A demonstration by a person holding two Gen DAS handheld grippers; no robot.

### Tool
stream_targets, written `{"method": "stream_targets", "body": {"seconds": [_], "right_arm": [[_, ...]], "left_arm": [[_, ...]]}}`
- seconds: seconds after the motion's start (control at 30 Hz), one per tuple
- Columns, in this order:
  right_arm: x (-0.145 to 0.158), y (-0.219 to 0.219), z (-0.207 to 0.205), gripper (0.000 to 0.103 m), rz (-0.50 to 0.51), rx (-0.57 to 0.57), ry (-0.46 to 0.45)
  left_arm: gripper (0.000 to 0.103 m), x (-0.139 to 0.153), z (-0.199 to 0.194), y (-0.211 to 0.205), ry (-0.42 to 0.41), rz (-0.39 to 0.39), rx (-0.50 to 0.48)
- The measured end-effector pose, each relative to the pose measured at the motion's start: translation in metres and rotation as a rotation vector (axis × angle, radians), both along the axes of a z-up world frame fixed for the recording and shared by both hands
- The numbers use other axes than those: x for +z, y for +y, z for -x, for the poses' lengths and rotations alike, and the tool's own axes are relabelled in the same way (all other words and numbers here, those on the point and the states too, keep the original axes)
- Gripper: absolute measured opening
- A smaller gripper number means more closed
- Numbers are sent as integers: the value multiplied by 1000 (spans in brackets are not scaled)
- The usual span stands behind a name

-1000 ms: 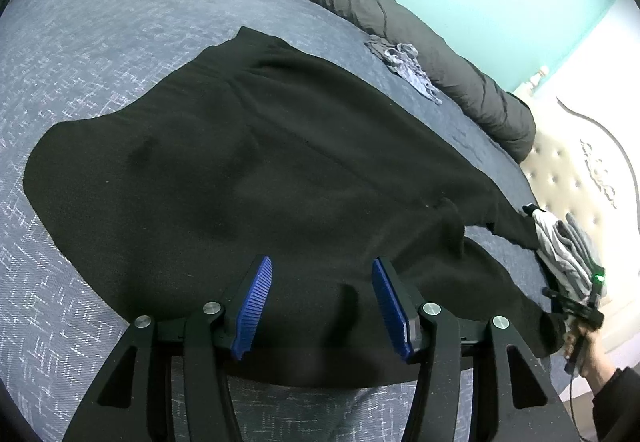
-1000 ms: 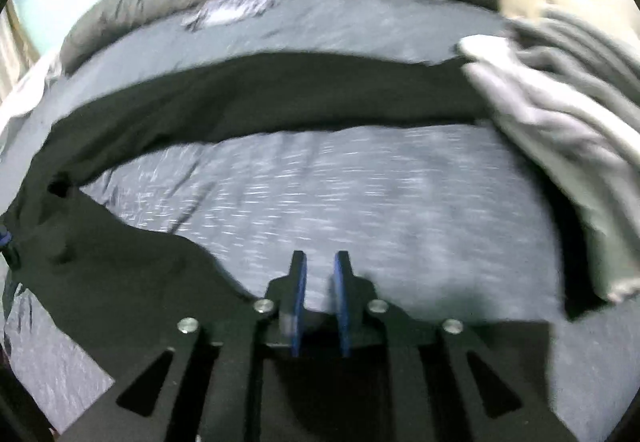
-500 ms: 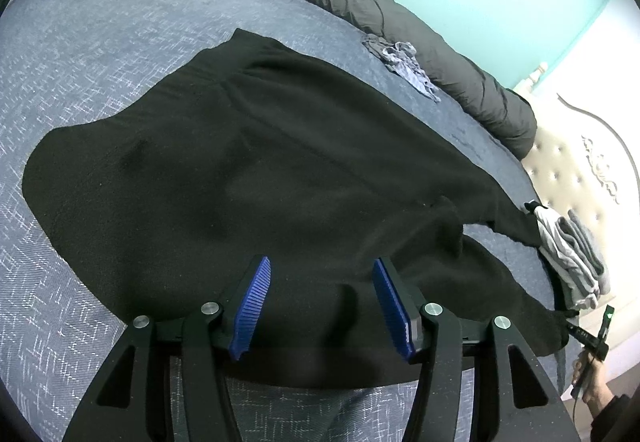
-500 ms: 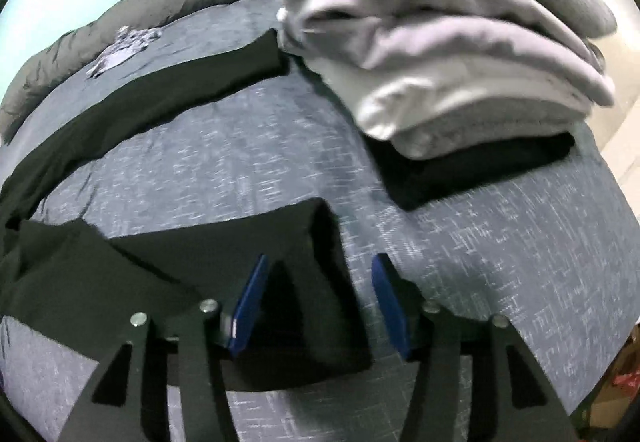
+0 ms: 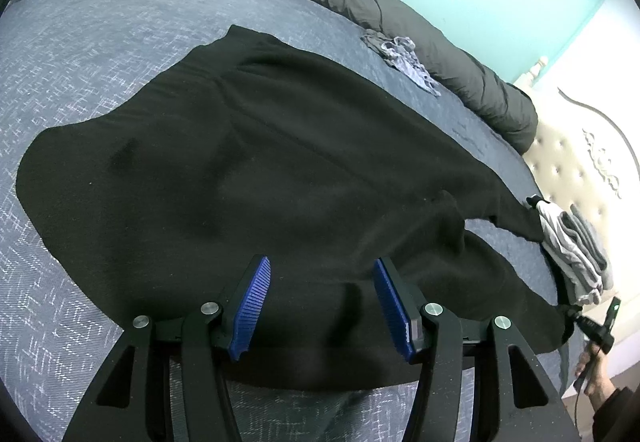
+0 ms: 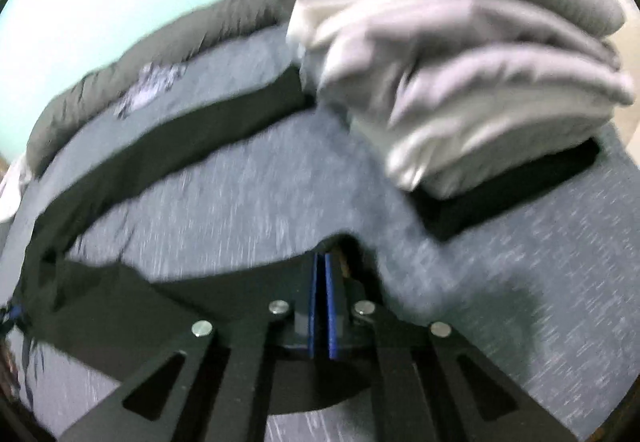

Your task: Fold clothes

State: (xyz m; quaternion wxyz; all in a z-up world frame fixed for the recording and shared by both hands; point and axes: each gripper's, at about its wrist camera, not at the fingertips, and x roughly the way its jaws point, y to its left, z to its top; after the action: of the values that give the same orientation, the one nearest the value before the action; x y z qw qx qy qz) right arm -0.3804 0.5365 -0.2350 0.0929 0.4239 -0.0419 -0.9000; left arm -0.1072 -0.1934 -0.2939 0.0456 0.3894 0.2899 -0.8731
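Observation:
Black trousers (image 5: pixel 248 161) lie spread flat on the blue-grey bed, waist to the left, legs running right. My left gripper (image 5: pixel 320 274) is open, its blue pads either side of the fabric at the near edge. In the right wrist view my right gripper (image 6: pixel 322 266) is shut on the hem end of the near trouser leg (image 6: pixel 200 306). The far leg (image 6: pixel 168 145) stretches across the bed beyond it. The right gripper also shows in the left wrist view (image 5: pixel 596 326), at the leg's end.
A stack of folded grey and white clothes (image 6: pixel 460 73) on a black folded piece sits close on the right, also in the left wrist view (image 5: pixel 576 246). A dark grey duvet roll (image 5: pixel 360 13) lines the far edge, a small patterned garment (image 5: pixel 404 57) beside it. A padded headboard (image 5: pixel 572 165) is right.
My right gripper has closed on the near trouser leg's hem; half a second ago its jaws stood open around it. The left gripper has stayed open and still.

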Motion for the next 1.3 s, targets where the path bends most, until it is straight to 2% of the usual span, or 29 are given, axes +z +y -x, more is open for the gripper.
{"method": "stream_targets", "body": {"seconds": [0.17,0.33,0.47,0.5,0.6,0.63,0.73,0.83,0.9,1.03,1.3], "right_arm": [[12,-16,6,3,-113,-65,92],[2,-34,14,4,-224,-89,117],[-8,-38,22,4,-361,-144,83],[-7,-38,20,5,-370,-141,82],[2,-38,9,7,-352,-100,92],[5,-37,5,12,-346,-86,95],[3,-54,-3,26,-274,104,36],[-11,-79,-5,29,-265,268,-50],[-21,-94,-6,30,-256,335,-93],[-34,-112,-10,32,-279,399,-136],[-53,-125,-5,32,-328,430,-166]], "left_arm": [[58,0,1,2,-3,4,0],[58,-1,1,2,-5,7,-10],[58,-1,0,0,-7,5,-4],[58,-1,0,0,-7,4,-3],[58,0,-1,2,-3,6,-3],[58,0,-1,3,-2,7,-4],[58,1,-1,4,0,8,-7],[58,1,0,5,0,8,-10],[58,1,0,6,1,8,-12],[58,2,-1,5,3,7,-10],[58,2,0,6,1,3,-7]]}}
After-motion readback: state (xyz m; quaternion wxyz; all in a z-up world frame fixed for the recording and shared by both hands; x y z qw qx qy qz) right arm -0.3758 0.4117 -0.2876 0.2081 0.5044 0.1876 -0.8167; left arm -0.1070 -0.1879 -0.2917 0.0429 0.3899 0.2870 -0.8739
